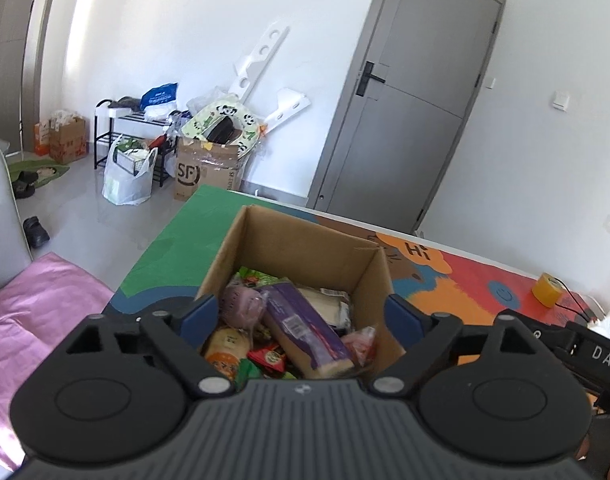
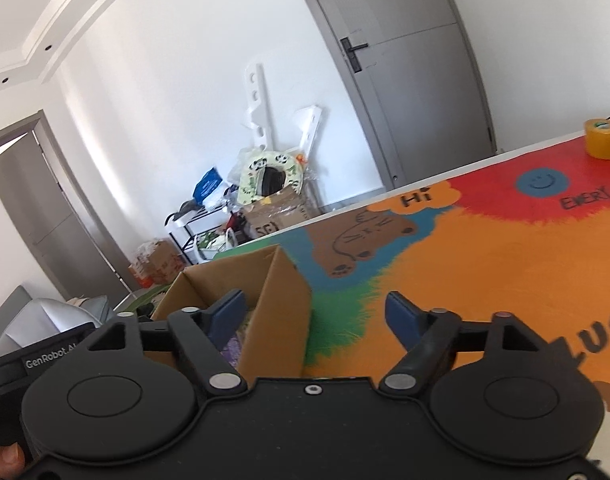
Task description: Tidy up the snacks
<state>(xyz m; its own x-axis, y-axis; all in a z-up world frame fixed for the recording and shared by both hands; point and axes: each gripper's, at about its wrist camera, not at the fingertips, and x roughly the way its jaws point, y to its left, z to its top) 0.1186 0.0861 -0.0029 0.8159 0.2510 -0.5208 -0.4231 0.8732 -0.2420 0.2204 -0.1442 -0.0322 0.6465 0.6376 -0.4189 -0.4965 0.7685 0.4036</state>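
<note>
1. Nearest the lens in the left wrist view is the left gripper point(image 1: 301, 312), its jaws spread wide with nothing pressed between the blue pads. They straddle the near end of the cardboard box point(image 1: 305, 240), one pad by each side wall, which suggests the box has been let go rather than gripped.
2. The right gripper point(image 2: 315, 312) is likewise released. Its left pad sits over the box's open top, its right pad over the bare mat, so the box's right wall point(image 2: 279, 320) stands between the pads untouched.
3. The snacks sit inside the box, loosely heaped: a long purple pack point(image 1: 305, 326) lies diagonally on top, with a pink bag point(image 1: 243, 304), an orange-labelled packet point(image 1: 225, 350) and small red and green wrappers around it. Piling them in one open-topped box keeps them together, which looks like the point of the tidying.
4. The box stands upright near the corner of the colourful table mat point(image 2: 465, 280).
5. A yellow tape roll point(image 2: 603, 138) stands well apart at the far edge, out of the way.
</note>
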